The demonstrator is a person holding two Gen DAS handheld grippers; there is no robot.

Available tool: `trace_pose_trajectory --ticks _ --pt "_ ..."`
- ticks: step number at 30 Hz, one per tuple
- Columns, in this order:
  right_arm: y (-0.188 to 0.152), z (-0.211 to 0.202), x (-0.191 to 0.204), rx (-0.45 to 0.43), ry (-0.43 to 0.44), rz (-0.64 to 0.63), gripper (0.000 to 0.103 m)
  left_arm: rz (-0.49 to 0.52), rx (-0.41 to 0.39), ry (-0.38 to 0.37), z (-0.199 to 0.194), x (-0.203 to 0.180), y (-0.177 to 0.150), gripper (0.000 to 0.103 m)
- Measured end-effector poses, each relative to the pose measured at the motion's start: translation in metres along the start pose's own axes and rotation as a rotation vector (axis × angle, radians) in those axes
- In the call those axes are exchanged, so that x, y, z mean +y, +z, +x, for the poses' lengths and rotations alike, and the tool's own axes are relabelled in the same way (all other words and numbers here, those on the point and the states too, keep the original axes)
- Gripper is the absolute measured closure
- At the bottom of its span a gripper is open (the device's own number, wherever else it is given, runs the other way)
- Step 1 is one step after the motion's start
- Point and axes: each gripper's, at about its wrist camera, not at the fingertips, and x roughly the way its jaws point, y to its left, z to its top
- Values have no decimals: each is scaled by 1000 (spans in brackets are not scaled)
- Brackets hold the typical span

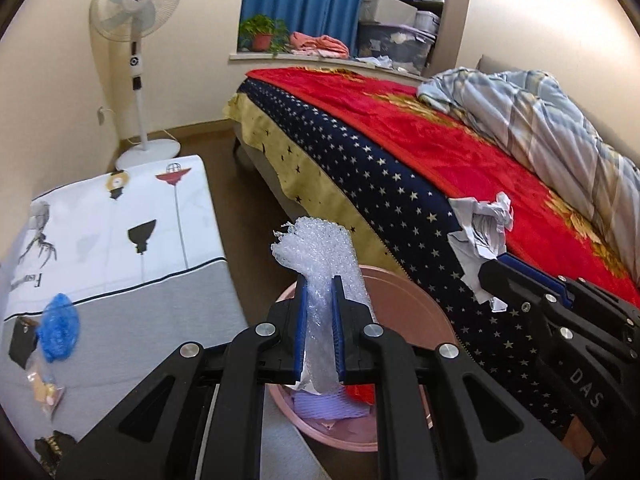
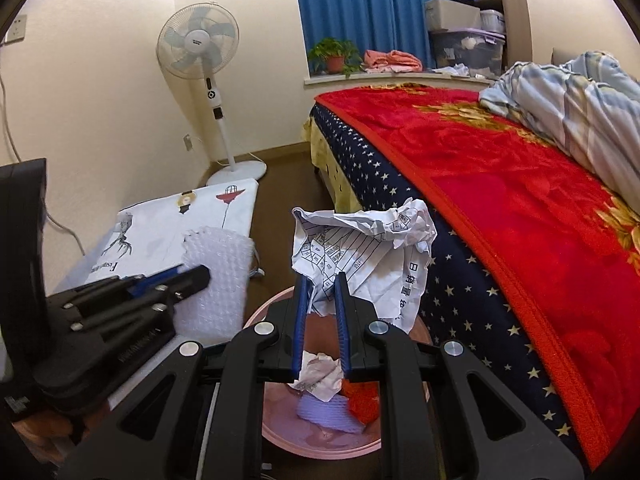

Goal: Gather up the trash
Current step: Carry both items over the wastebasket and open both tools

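right now the left gripper (image 1: 319,320) squeezes a strip of bubble wrap (image 1: 320,256) between its blue pads, and the right gripper (image 2: 322,320) pinches a crumpled paper (image 2: 360,248) with printed lines on it. both hang above the pink bin (image 1: 416,304), which sits on the floor just beside the bed (image 1: 440,152). inside the bin there is already some purple and red stuff and a small white scrap.

things could go wrong here, i think. the bubble wrap is tall and floppy, so if the pads let go while it leans to one side, it may tip over the rim and land on the floor. the paper is wide and light, and part of it looks to stick out past the bin's edge toward the bed, so it could catch on the star blanket (image 2: 460,300) or slide down outside. the two grippers are close together, so they may bump if both move down at once.

more trash waits on the low table (image 1: 132,240): a blue crinkly thing (image 1: 58,328) and a small clear bag (image 1: 42,388).
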Motion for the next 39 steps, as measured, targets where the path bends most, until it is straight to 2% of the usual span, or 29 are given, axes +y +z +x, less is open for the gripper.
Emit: trace_pose_trajectory --ticks 11,17,19,20,21,22,24,25,26,29,33,36,39 --pt "-10 22 2 27 -5 -21 89 7 21 -23 23 -5 1 92" --pt "-14 38 -5 72 -13 5 88 -3 84 -36 44 -5 -4 92" --pt "-15 43 -9 98 -14 27 84 -1 99 -31 50 -6 -6 89" --pt "-16 45 -10 107 -20 31 83 -6 105 -28 52 -5 -7 85" --pt "-16 46 -12 113 -37 36 76 -13 107 -16 53 -4 -7 66" --pt "-15 46 -13 111 -54 43 69 -18 107 10 53 -3 -6 40" --pt "-14 45 -16 97 -75 55 51 -25 79 84 49 0 -5 23" --pt "-14 43 -18 91 -88 60 47 -35 69 110 48 2 -5 15" --pt "-13 42 -20 84 -93 69 41 -47 65 126 46 5 -4 12" --pt "-13 40 -21 79 -97 77 37 -82 50 143 41 14 -2 12" --pt "-8 33 -15 57 -77 76 24 -80 39 160 29 19 0 12" --pt "0 19 -3 1 -38 62 18 -65 16 191 8 23 5 12" --pt "8 -1 14 -81 18 29 16 -41 -35 225 -30 33 9 12"
